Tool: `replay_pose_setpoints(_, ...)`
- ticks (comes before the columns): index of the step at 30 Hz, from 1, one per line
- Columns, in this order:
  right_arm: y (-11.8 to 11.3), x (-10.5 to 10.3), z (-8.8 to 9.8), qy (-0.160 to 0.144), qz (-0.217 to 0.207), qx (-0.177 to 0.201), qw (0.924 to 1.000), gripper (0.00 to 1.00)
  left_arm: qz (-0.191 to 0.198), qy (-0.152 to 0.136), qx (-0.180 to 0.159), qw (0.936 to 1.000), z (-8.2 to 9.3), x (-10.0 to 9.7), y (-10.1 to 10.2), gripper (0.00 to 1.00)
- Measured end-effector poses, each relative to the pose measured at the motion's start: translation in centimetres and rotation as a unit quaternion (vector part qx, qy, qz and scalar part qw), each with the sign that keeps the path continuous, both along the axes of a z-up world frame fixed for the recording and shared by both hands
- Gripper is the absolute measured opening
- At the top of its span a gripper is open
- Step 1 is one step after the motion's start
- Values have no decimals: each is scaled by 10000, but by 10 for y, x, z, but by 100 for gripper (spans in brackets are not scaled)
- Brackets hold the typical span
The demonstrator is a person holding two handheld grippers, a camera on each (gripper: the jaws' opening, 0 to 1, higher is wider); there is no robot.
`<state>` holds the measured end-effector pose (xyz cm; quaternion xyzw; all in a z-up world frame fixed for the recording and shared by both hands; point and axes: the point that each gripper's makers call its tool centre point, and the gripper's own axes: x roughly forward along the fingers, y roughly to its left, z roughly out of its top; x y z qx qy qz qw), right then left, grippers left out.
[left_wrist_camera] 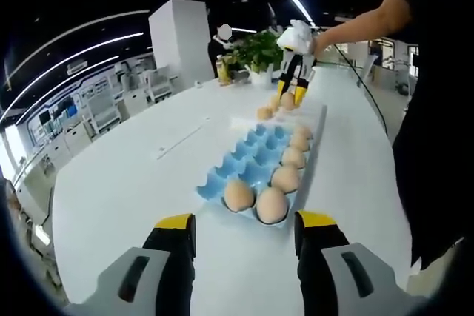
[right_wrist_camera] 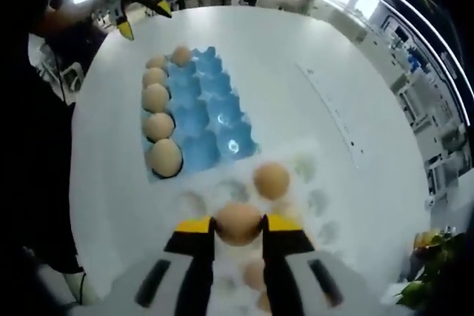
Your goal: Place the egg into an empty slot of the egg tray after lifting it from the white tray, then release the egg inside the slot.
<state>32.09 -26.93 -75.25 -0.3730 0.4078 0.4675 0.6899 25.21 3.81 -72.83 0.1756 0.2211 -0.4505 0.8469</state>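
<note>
My right gripper (right_wrist_camera: 238, 225) is shut on a brown egg (right_wrist_camera: 238, 223) over the white tray (right_wrist_camera: 315, 162), where another egg (right_wrist_camera: 272, 180) lies just beyond. The blue egg tray (right_wrist_camera: 211, 120) stands further off, its left column filled with eggs (right_wrist_camera: 158, 126) and the rest of its slots empty. In the left gripper view, my left gripper (left_wrist_camera: 246, 221) hovers open and empty in front of the blue egg tray (left_wrist_camera: 255, 155). Far behind it, the right gripper (left_wrist_camera: 289, 96) holds the egg (left_wrist_camera: 287, 101) at the white tray (left_wrist_camera: 241, 121). The left gripper (right_wrist_camera: 146, 21) also shows past the blue tray.
Both trays rest on a long white table (left_wrist_camera: 118, 183). A potted plant (left_wrist_camera: 255, 53) stands at its far end. The person's arm (left_wrist_camera: 355, 27) and dark-clad body (left_wrist_camera: 437, 146) run along the right side. Desks and chairs stand beyond the table.
</note>
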Motion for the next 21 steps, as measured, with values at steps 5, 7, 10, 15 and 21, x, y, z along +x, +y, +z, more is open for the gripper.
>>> replay_pose_setpoints(5,18,1,1,-12,168,85,9998,24,-10,-13,-10,10000,1,0,0,54)
replay_pose_setpoints(7,24,2,2,20,224,128,9997,24,1,-21,-21,10000,1,1,0,54)
replay_pose_setpoints(10,37,3,3,-5,349,176,9992,24,-15,-20,-6,10000,1,0,0,54)
replay_pose_setpoints(15,58,4,5,-10,532,266,9982,24,0,-1,-2,10000,1,0,2,54)
replay_pose_setpoints(21,79,4,6,-7,723,357,9967,24,6,-3,-1,10000,1,0,3,56)
